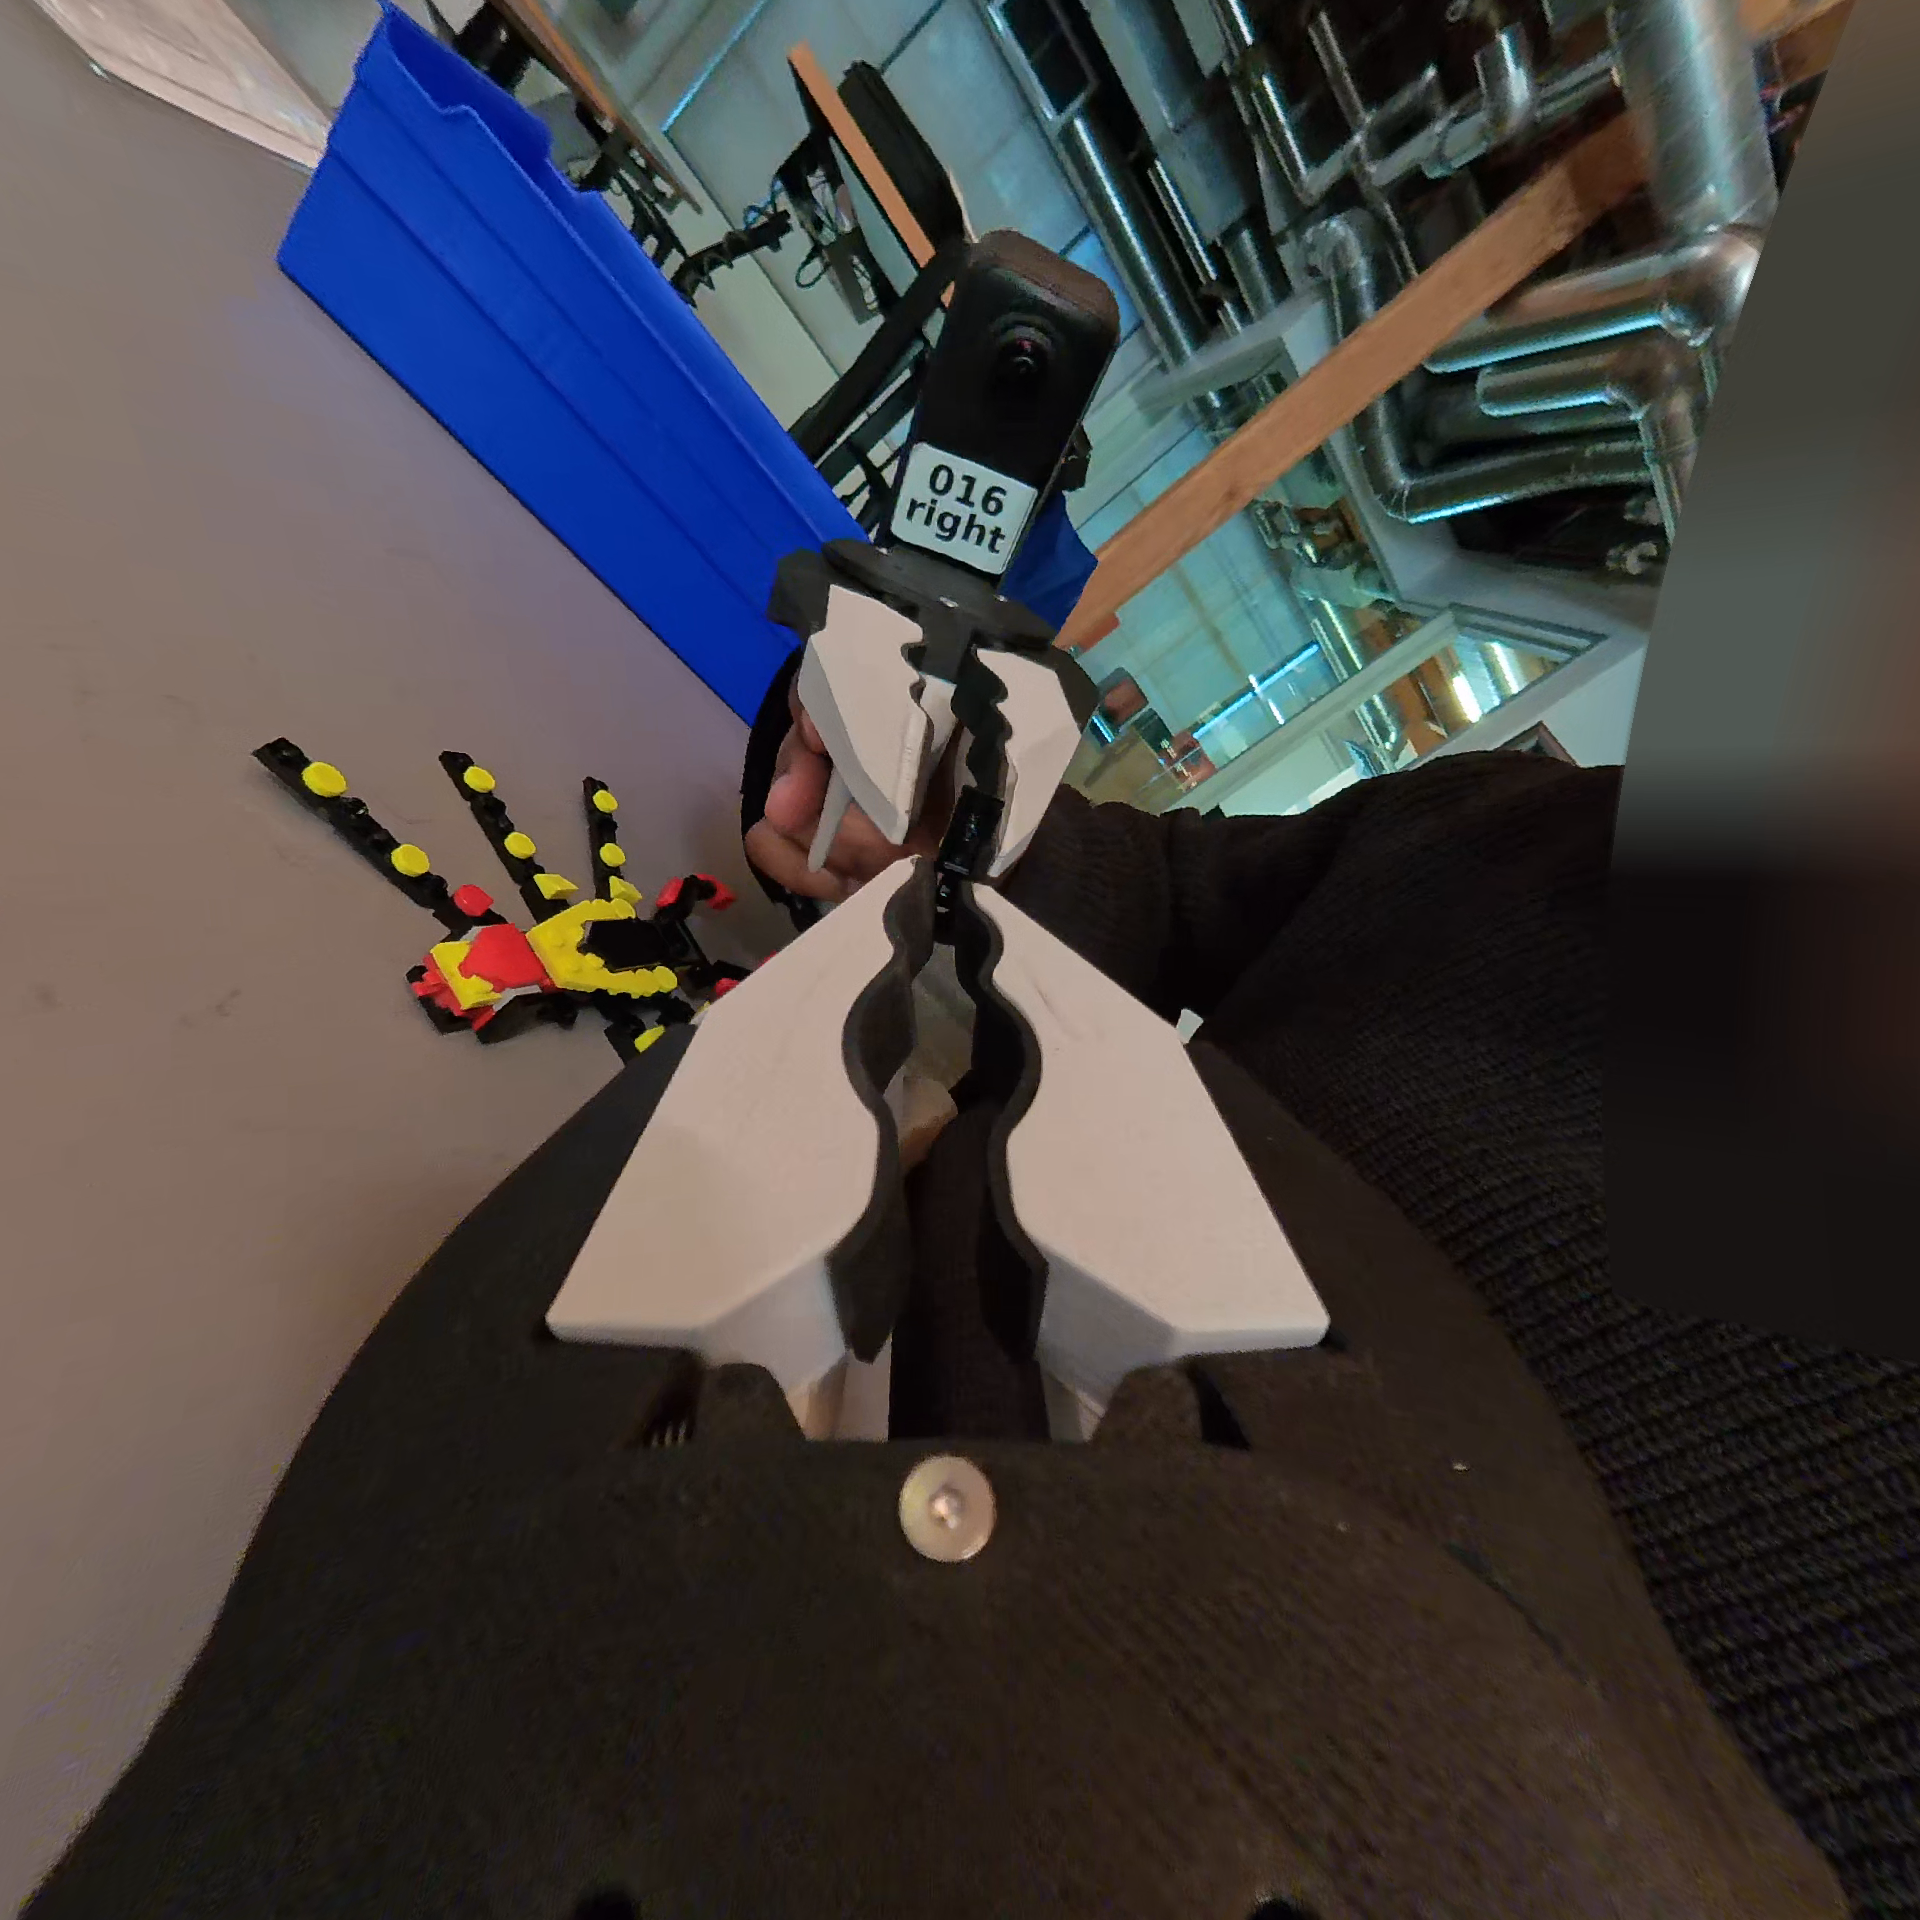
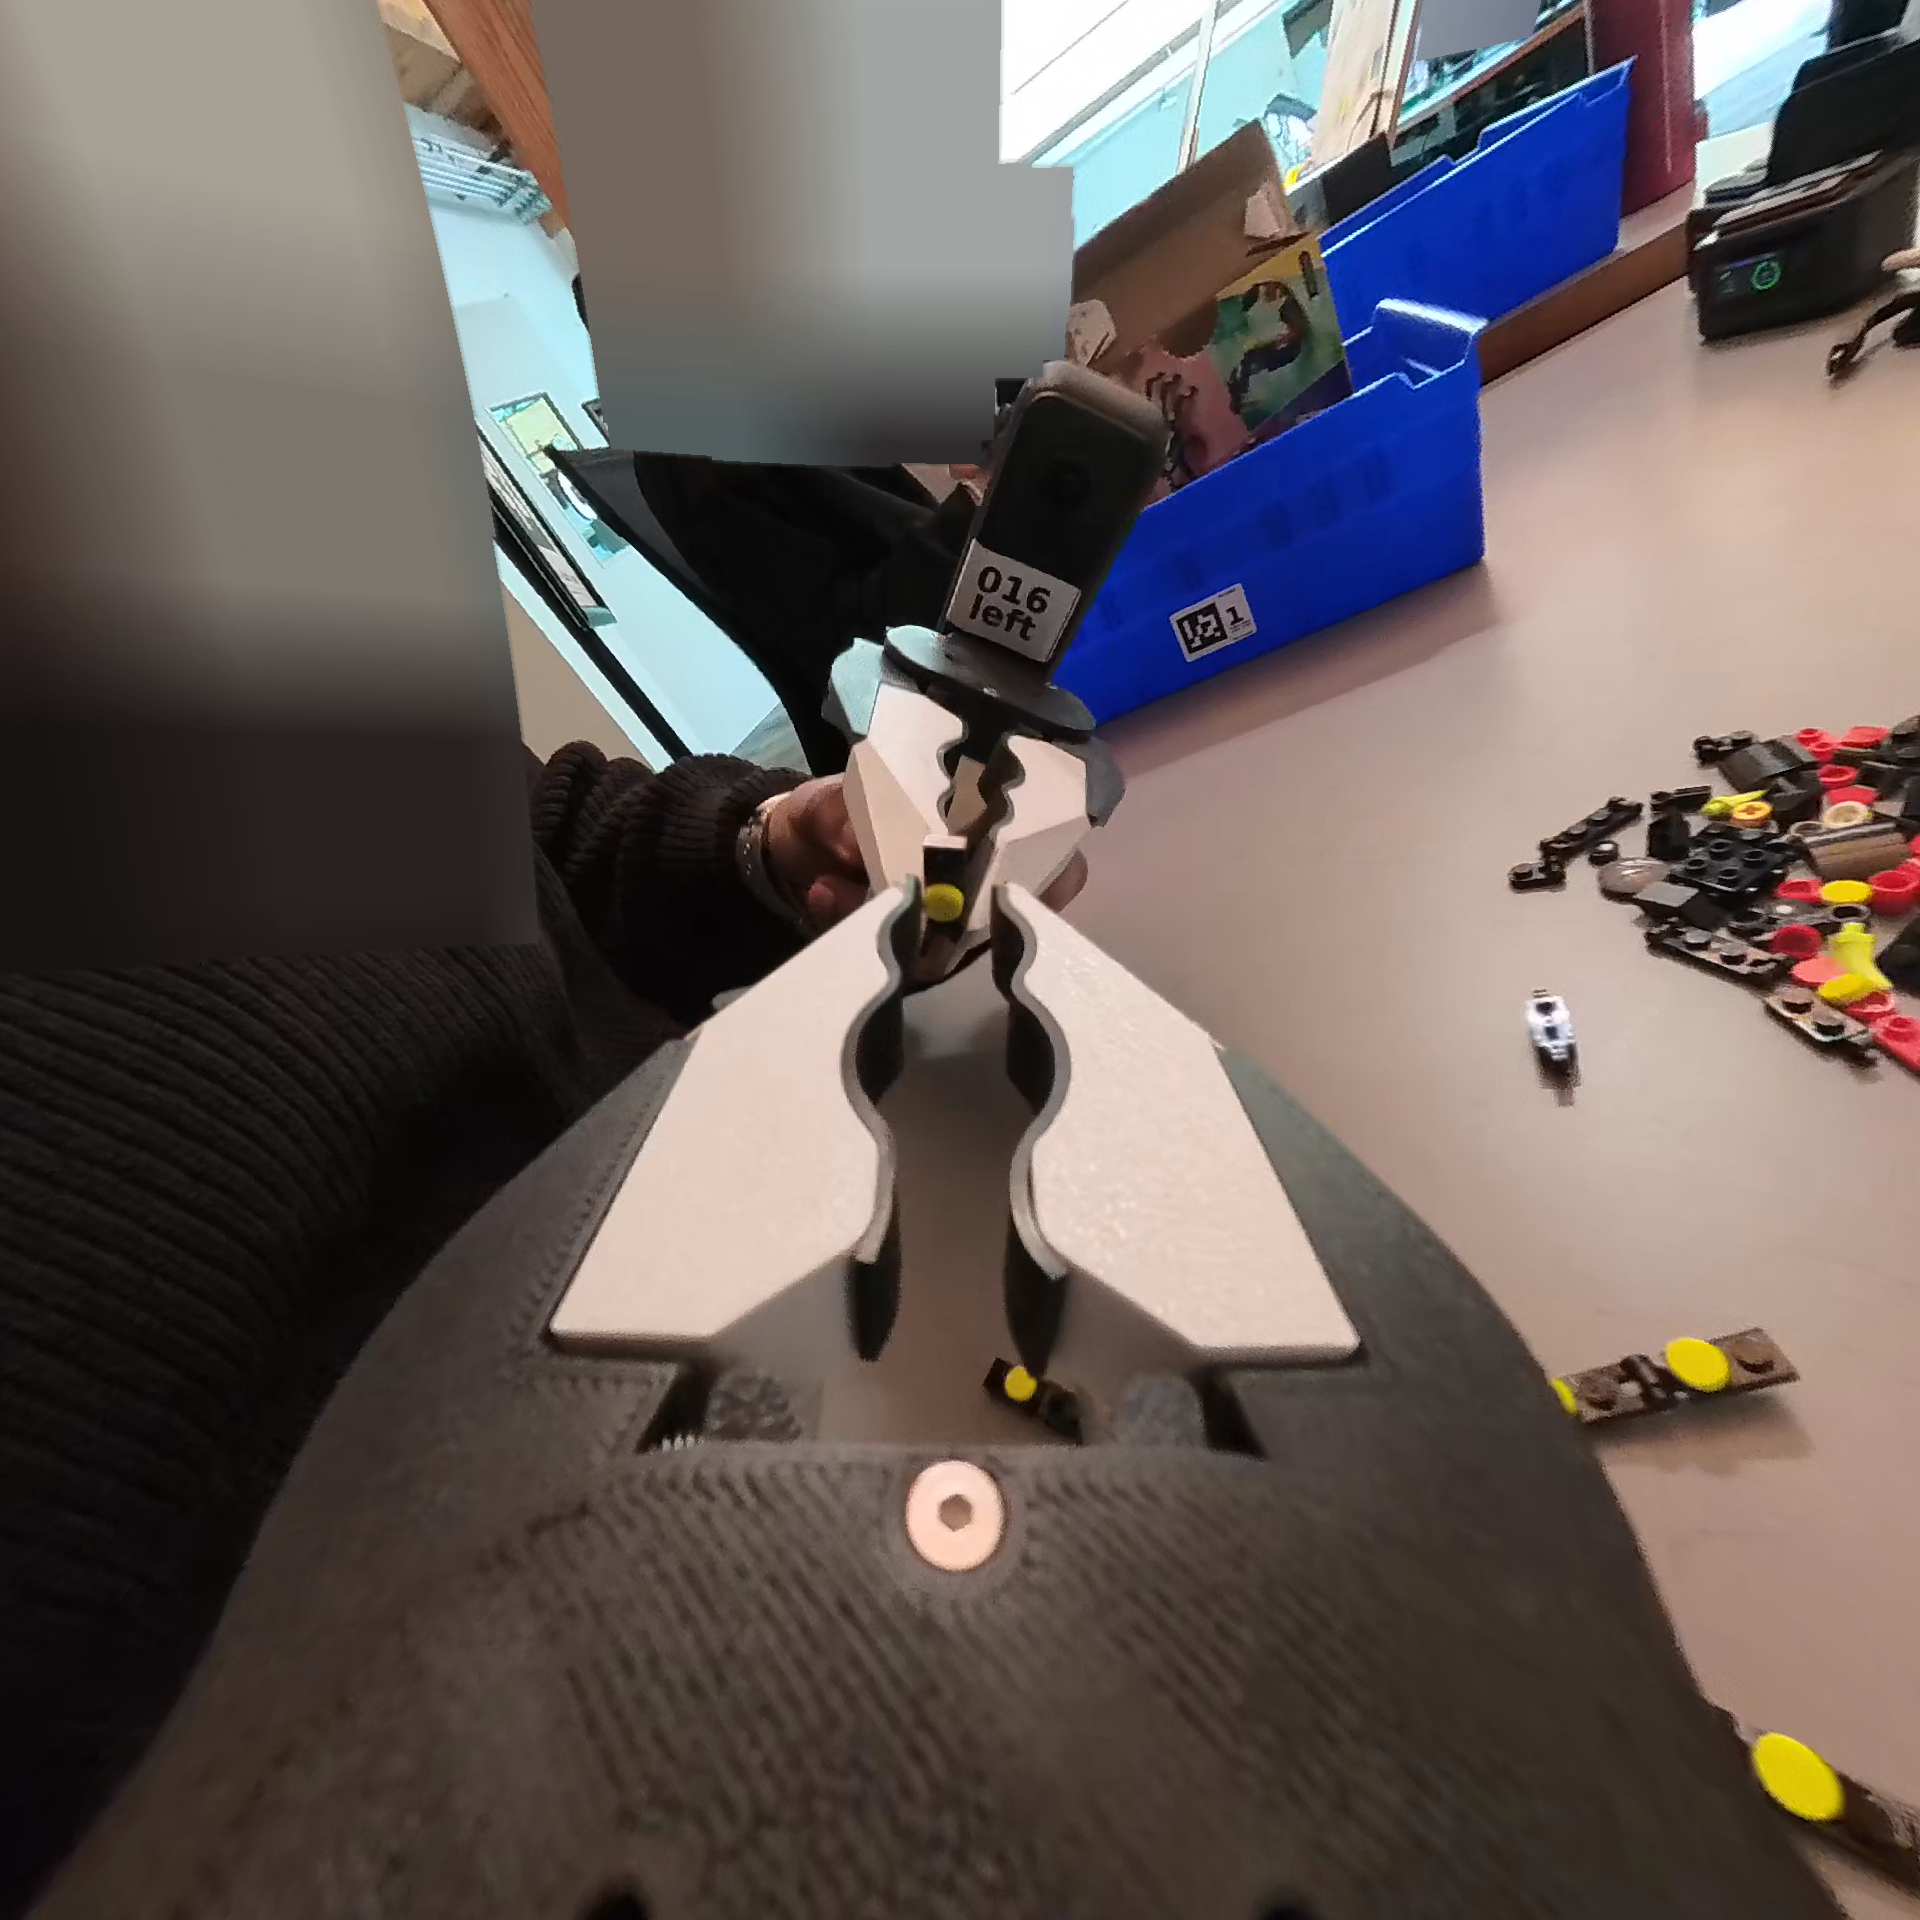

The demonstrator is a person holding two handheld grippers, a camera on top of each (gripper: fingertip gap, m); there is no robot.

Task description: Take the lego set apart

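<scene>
A small black lego strip with a yellow round stud [image 2: 942, 902] hangs in the air between my two grippers, which face each other tip to tip. My left gripper [image 1: 945, 883] is shut on one end of the strip [image 1: 963, 836]. My right gripper [image 2: 954, 914] is closed on the other end, with the stud beside its left fingertip. The rest of the lego model [image 1: 561, 956], red, yellow and black with long black studded arms, lies on the grey table to the left in the left wrist view.
Blue bins [image 2: 1299, 540] [image 1: 540, 312] stand at the back of the table. A pile of loose lego pieces [image 2: 1818, 862] lies at the right. Black strips with yellow studs [image 2: 1683, 1371] [image 2: 1797, 1766] and a small white piece [image 2: 1860, 1023] lie nearer. The person's black sleeves flank the grippers. The tips of both grippers are at nearly the same place.
</scene>
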